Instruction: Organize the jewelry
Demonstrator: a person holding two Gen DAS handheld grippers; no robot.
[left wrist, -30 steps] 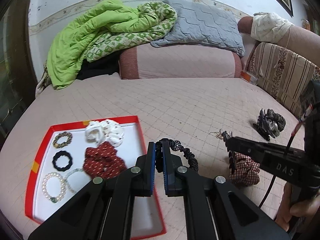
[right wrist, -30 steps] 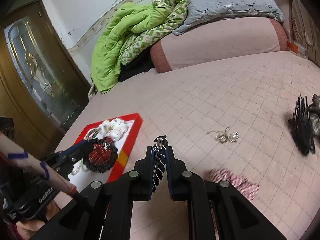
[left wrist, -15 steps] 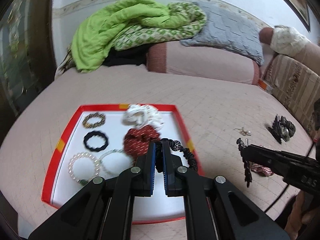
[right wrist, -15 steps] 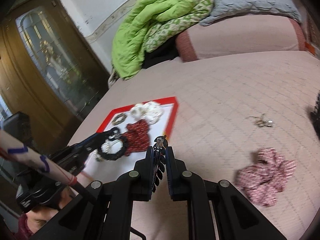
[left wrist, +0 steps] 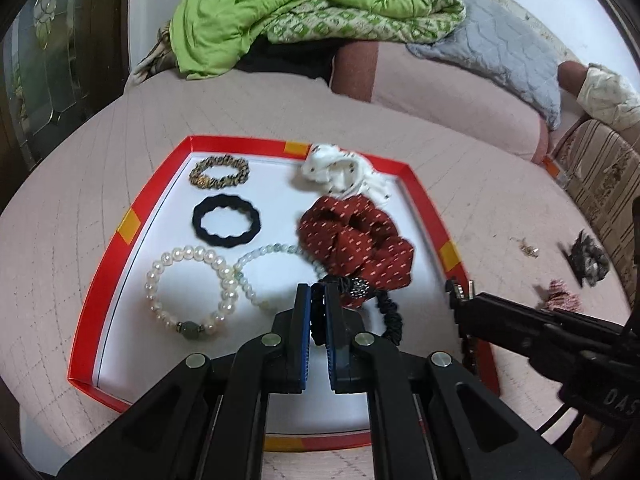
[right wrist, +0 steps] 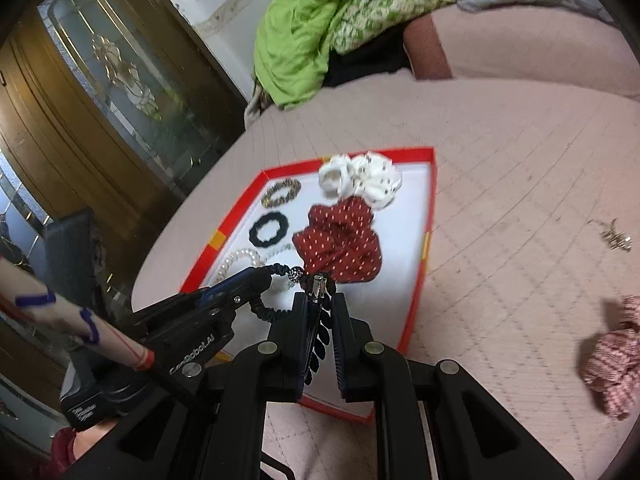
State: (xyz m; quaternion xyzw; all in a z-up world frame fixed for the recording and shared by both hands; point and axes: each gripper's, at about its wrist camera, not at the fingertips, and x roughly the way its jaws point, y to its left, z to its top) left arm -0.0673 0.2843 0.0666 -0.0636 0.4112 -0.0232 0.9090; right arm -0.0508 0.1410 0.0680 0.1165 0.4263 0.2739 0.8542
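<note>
Pink quilted bed (left wrist: 460, 184) bears red tray (left wrist: 132, 224), green blanket (left wrist: 248, 12) behind

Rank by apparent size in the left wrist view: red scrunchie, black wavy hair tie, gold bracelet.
1. Red scrunchie, clearly largest.
2. Black wavy hair tie.
3. Gold bracelet, smallest, though it lies farther from the camera.

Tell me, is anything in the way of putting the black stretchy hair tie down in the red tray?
Partly. The left gripper holds the black hair tie over the tray. Just ahead, touching it, sits the red dotted scrunchie; the green bead bracelet lies nearby. The white floor nearer the gripper looks bare.
</note>
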